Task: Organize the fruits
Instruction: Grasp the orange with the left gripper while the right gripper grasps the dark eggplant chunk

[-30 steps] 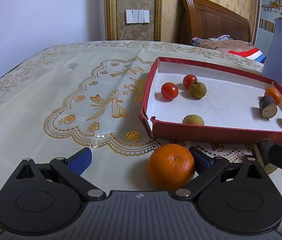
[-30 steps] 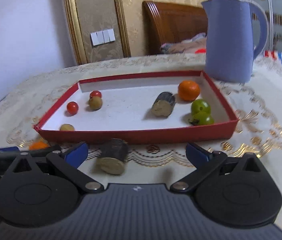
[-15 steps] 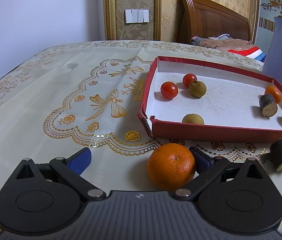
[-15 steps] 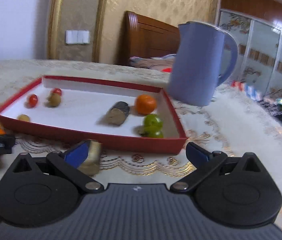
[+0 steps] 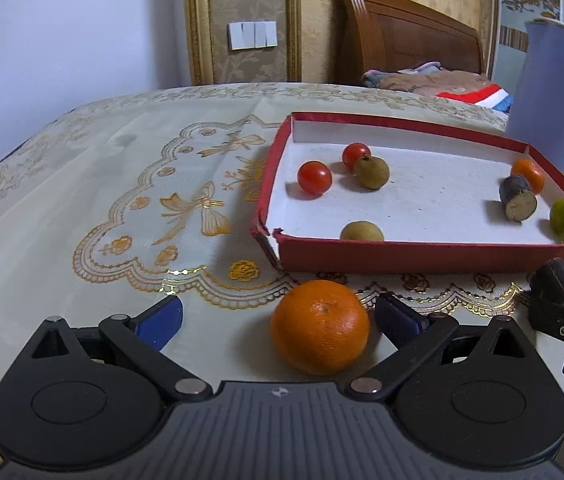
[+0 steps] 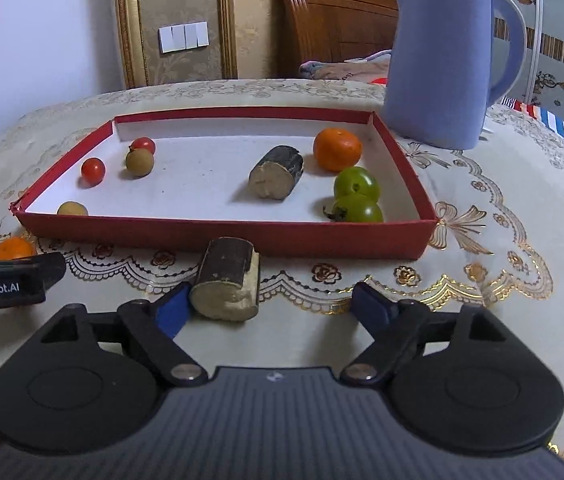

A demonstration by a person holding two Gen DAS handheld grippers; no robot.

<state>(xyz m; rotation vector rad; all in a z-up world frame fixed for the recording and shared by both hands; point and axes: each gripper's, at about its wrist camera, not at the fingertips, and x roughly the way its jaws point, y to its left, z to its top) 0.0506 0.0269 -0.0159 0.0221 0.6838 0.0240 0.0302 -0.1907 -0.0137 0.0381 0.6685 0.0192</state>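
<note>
Closing since earlier, right gripper (image 6: 270, 304) jaws flank the sugarcane piece (image 6: 228, 278), touching left pad.

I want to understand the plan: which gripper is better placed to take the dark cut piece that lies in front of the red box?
Right. The dark cut piece lies between the right gripper's closing fingers, against one pad. The left gripper brackets the orange.
</note>
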